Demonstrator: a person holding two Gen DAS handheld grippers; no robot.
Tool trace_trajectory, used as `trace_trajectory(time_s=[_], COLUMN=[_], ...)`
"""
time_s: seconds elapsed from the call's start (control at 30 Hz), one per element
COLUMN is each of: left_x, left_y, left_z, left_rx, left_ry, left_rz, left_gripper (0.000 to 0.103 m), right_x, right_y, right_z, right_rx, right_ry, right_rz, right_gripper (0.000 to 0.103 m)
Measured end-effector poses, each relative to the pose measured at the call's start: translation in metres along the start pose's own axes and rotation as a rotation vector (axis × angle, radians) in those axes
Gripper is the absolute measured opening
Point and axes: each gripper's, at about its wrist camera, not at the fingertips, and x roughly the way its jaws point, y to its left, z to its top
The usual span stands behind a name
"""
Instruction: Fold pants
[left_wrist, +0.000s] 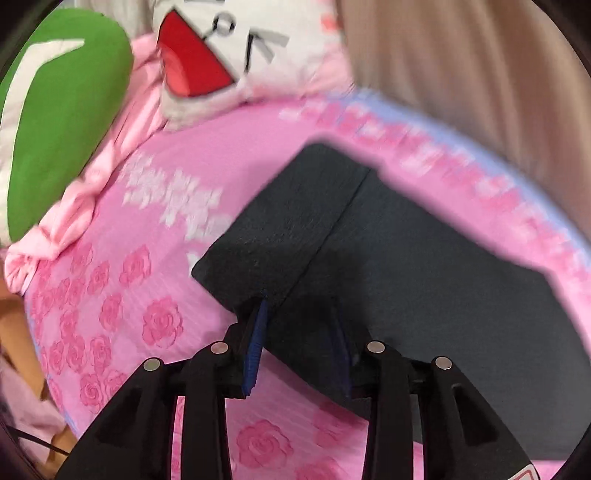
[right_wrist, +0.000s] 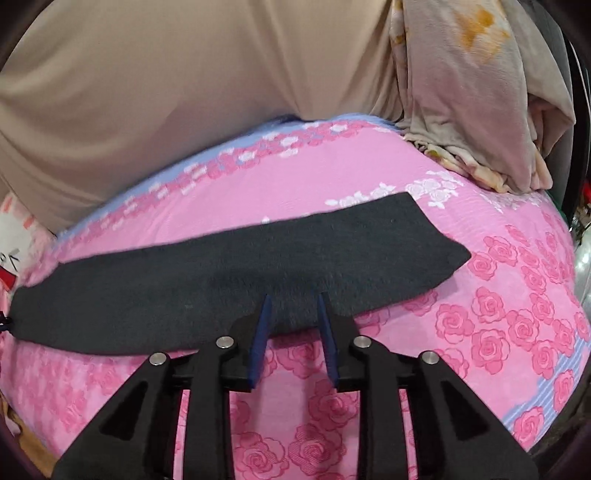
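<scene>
Pants (right_wrist: 229, 273), dark charcoal and already doubled over, lie flat on the bed, stretching as a long band ahead of the right tongs (right_wrist: 294, 297) and running off to their left. In the left wrist view the same pants (left_wrist: 406, 251) fill the area ahead and to the right of the left tongs (left_wrist: 300, 306), with a straight folded edge running away from the tips.

The bed sheet (right_wrist: 498, 295) is pink, printed with darker pink roses near both tongs and white roses and a lilac border on the far side. A beige curtain (right_wrist: 166, 92) hangs beyond the bed's far edge. A crumpled pale floral blanket (right_wrist: 472, 110) sits far right of the right tongs. Far left of the left tongs lies a green and white pillow (left_wrist: 62, 122), and beside it a white cartoon-face cushion (left_wrist: 229, 48) with a red mouth.

The left tongs are spread wide, their blue-padded tips resting at the near corner of the pants with nothing pinched between them. The right tongs are parted at a medium gap, tips just at the near edge of the pants, with cloth showing between them but not gripped.
</scene>
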Motion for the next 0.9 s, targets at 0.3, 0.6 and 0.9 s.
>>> trace_trajectory(time_s=[0.3,0.6,0.9], left_x=[-0.099,-0.073,-0.059], left_y=[-0.089,-0.22,-0.232], left_z=[-0.04,-0.111,-0.126], left_rx=[0.141,0.341,0.375], left_ry=[-0.207,-0.008,-0.055], left_rz=[-0.174,-0.34,-0.289], left_gripper=[0.04,0.042,0.054], right_x=[-0.022,0.062,0.101], right_y=[-0.04,0.116,0.121], right_z=[0.026,0.046,0.058], right_rx=[0.101,-0.236,-0.238], right_ry=[-0.059,0.115,0.158], right_rz=[-0.007,0.289,0.261], right_gripper=[0.025,0.021,0.018])
